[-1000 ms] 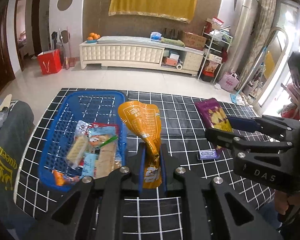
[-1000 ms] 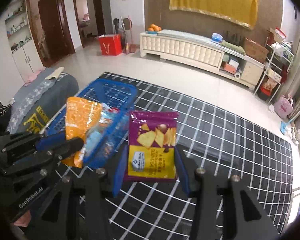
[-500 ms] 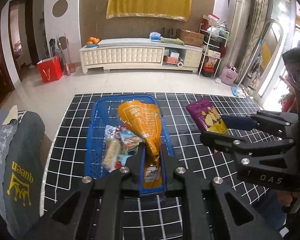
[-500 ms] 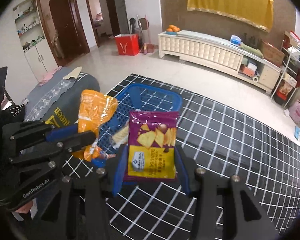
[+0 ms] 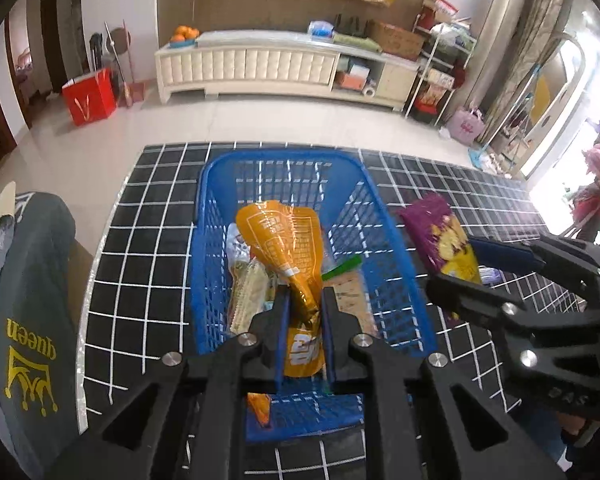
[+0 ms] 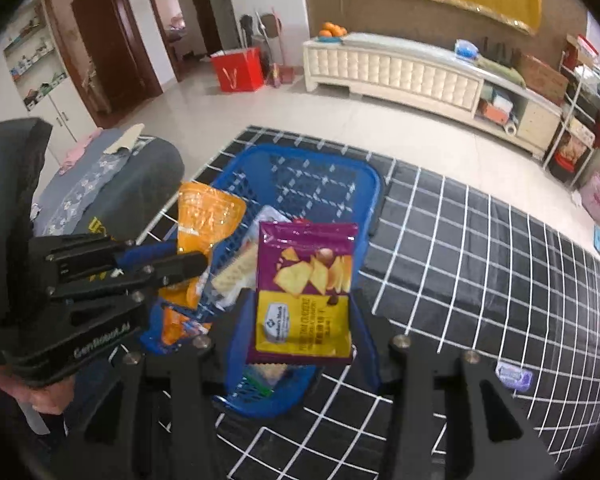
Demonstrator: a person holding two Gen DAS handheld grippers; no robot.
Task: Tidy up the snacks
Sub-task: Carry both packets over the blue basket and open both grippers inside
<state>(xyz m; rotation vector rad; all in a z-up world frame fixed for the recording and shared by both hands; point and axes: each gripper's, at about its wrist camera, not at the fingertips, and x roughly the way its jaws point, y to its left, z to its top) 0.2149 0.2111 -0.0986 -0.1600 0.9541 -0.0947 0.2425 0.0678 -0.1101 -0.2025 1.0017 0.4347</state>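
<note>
The orange bag (image 5: 288,248) hangs right over the blue basket (image 5: 220,184), pinched by the left gripper (image 5: 303,312), so just let go low and centred; the purple bag (image 6: 306,292), pinched by the right gripper (image 6: 300,328), hangs over the near rim. The far end of the basket looks open, and the checked cloth (image 6: 480,248) to the right is mostly bare, so there's swing room

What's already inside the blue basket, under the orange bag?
The blue basket holds several wrapped snacks: a pale cracker pack, a green-edged pack, a small orange packet. The held orange bag and left tongs cover the middle.
</note>
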